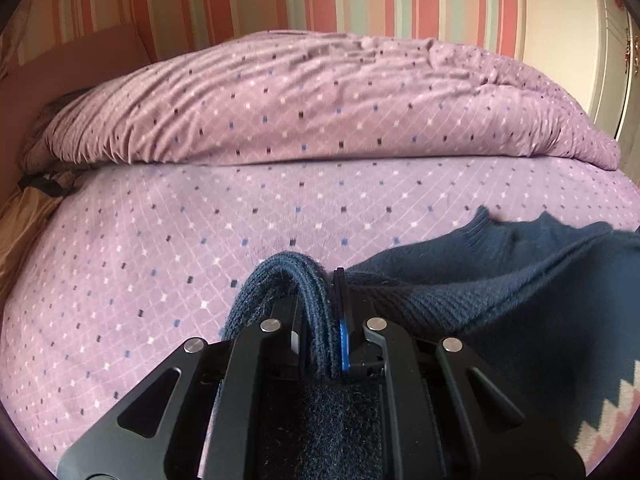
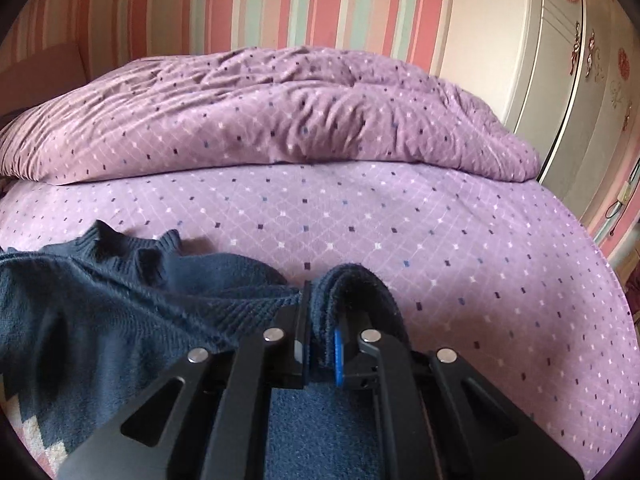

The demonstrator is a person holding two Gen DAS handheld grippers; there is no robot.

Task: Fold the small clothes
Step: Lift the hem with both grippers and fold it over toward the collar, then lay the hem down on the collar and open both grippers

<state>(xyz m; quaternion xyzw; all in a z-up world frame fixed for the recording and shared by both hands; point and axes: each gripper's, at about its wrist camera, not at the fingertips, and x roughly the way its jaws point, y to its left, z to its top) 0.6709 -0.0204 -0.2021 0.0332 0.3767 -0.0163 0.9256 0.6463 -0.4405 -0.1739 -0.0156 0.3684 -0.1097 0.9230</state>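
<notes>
A dark navy knitted sweater [image 1: 500, 280] with a white and pink zigzag pattern low on it lies over the purple bed sheet [image 1: 160, 240]. My left gripper [image 1: 320, 300] is shut on a bunched fold of the sweater's edge. The sweater stretches to the right from it. In the right wrist view the same sweater [image 2: 120, 312] spreads to the left. My right gripper [image 2: 322, 312] is shut on another folded bunch of its edge. The ribbed collar [image 2: 132, 248] lies rumpled between the two grips.
A rumpled purple duvet [image 1: 300, 100] with small dots is heaped along the far side of the bed. A striped wall stands behind it. A white wardrobe [image 2: 568, 80] stands at the right. Brown fabric [image 1: 24, 220] lies at the left bed edge.
</notes>
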